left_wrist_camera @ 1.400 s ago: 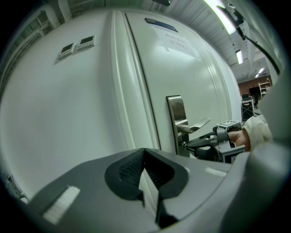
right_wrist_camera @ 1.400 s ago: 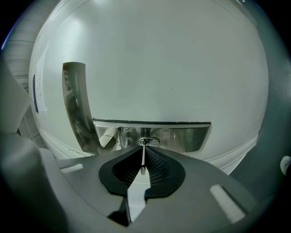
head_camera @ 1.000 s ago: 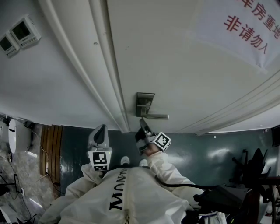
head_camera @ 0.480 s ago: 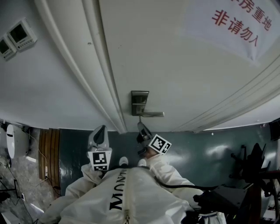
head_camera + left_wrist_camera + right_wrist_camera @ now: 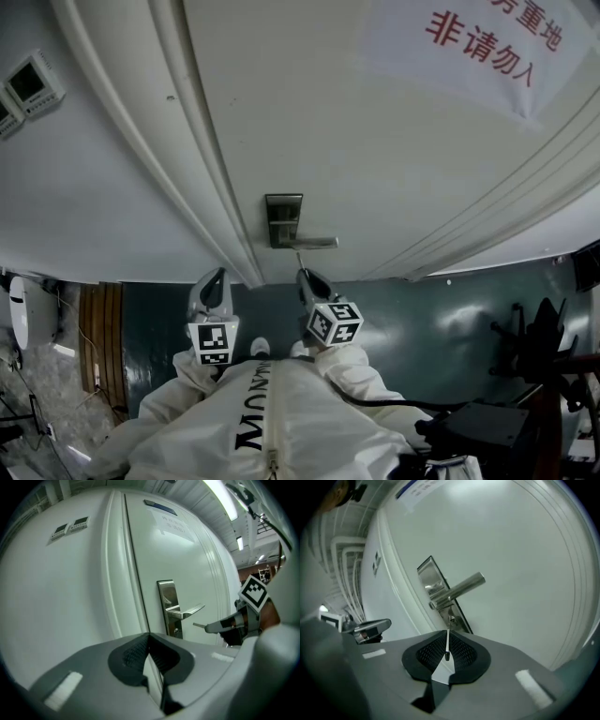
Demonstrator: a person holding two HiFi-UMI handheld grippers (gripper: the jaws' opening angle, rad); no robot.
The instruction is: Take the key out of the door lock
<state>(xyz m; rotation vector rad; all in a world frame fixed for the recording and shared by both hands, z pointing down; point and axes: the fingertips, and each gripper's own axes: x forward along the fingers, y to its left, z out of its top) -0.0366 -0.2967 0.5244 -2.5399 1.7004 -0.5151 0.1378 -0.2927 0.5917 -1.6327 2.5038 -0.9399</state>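
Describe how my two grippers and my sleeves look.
Both the left gripper and right gripper have pale grey shells tapering to two jaws lined with black textured pads. Each carries a white cube printed with black square markers. Behind them come the white sleeves of a coverall.

Door (image 5: 375,169): white, carrying a metal lock plate (image 5: 283,214) near its frame edge.
Lever handle (image 5: 317,243): sticking out level from the plate.
Notice (image 5: 487,47): hanging higher on the door, red print.
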